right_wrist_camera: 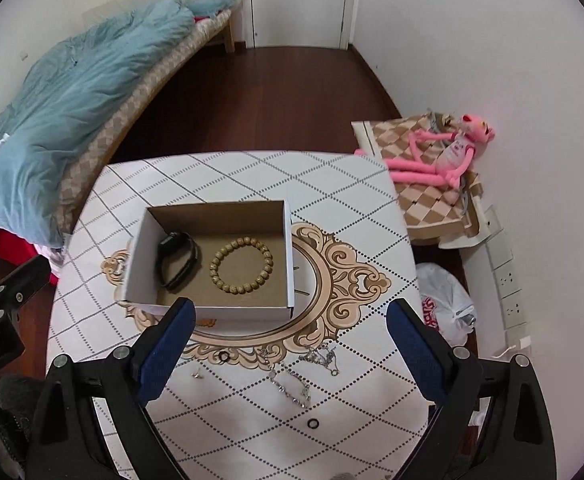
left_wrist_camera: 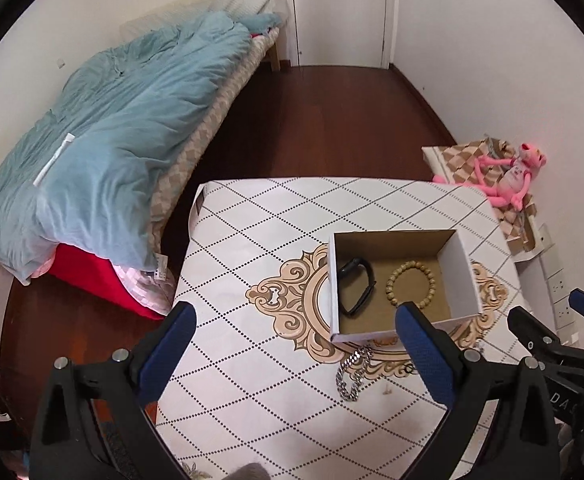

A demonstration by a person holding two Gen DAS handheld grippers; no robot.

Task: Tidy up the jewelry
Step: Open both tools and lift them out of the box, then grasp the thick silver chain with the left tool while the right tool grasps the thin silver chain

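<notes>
Cardboard box sits mid-table on the patterned tablecloth, open top. Inside it we see a black fitness band on the left and a wooden bead bracelet to its right, apart from each other. We judge those two as done.

Still loose on the cloth, near side of the box: a thin silver chain, a tangled silver piece just beyond it, two small black rings, and a small stud or earring, too small to name surely. The left view also shows a chunky silver link chain just outside the box's near wall. So we put the task at roughly a third through, five or six pieces left.

Left gripper is spread wide, nothing between the jaws, hovering near-left of the box. Right gripper also wide and empty, hanging over the loose pieces.

Farther out: bed with blue duvet on the left, pink plush toy far right, white plastic bag on the floor.
</notes>
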